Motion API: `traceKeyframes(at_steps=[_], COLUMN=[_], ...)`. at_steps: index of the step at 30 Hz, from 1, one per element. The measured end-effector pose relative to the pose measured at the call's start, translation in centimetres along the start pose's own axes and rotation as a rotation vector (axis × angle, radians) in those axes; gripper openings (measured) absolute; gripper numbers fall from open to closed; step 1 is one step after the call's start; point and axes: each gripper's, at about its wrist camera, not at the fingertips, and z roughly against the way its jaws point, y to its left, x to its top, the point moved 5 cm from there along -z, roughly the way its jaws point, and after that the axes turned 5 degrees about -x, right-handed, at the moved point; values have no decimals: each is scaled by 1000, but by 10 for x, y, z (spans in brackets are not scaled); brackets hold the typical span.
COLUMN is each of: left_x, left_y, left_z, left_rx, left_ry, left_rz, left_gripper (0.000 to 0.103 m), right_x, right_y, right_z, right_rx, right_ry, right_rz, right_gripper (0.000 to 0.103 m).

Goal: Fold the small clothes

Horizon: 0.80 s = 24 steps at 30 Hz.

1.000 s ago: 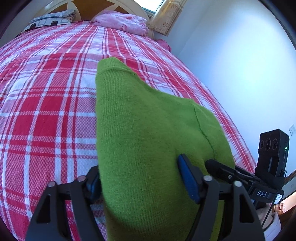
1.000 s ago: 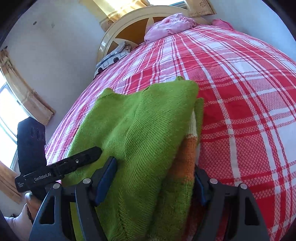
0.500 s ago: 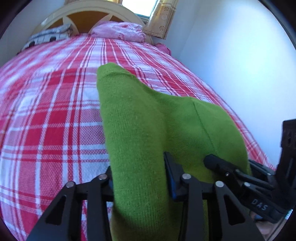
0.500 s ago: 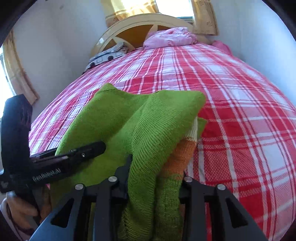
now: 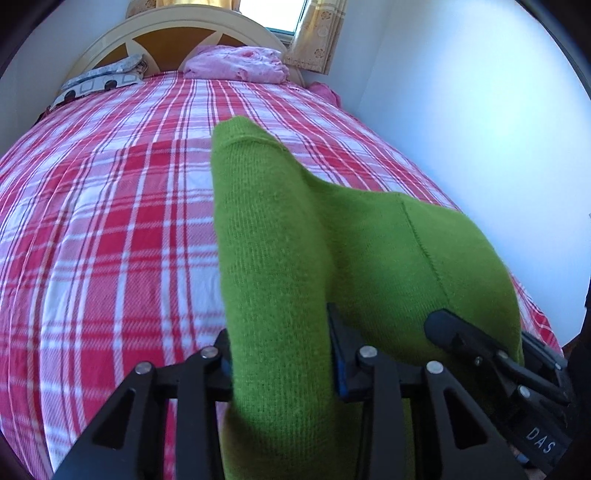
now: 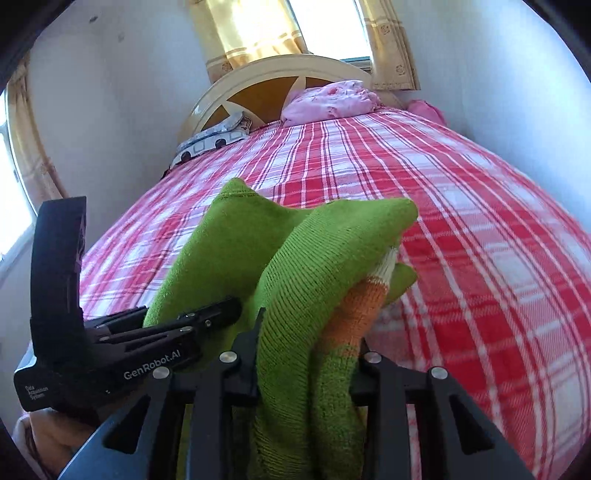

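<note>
A small green knit sweater (image 5: 280, 236) with orange and cream bands (image 6: 369, 295) is held up over the red plaid bed (image 5: 110, 221). My left gripper (image 5: 280, 354) is shut on its near left edge. My right gripper (image 6: 308, 354) is shut on the near right edge, where the knit is bunched. The sweater's far end (image 6: 240, 199) droops toward the bed. The right gripper also shows at the lower right of the left wrist view (image 5: 491, 354), and the left gripper shows at the left of the right wrist view (image 6: 155, 332).
A pink crumpled cloth (image 5: 236, 68) and a patterned pillow (image 5: 99, 79) lie at the cream headboard (image 6: 280, 77). A white wall (image 5: 461, 110) runs along the bed's right side. Curtained windows (image 6: 258, 29) stand behind the headboard.
Both grippers went from open around the sweater's near edge to shut on it. They have lifted the edge, and the knit now bunches higher off the bed.
</note>
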Motion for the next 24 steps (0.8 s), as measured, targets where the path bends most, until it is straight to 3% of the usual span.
traceKeyframes(at_steps=[12,24], left_x=[-36,-49], left_y=[-38,-153], left_z=[49,54], left_rx=[-55,-231], left_ry=[-13,-6], left_rz=[-96,-266], left_gripper=[37,37], right_x=[-39,-61], right_y=[12,-57], right_z=[84,197], right_rx=[-27,-184], right_ry=[-55,-149], right_rz=[-30,-93], right_gripper=[31,31])
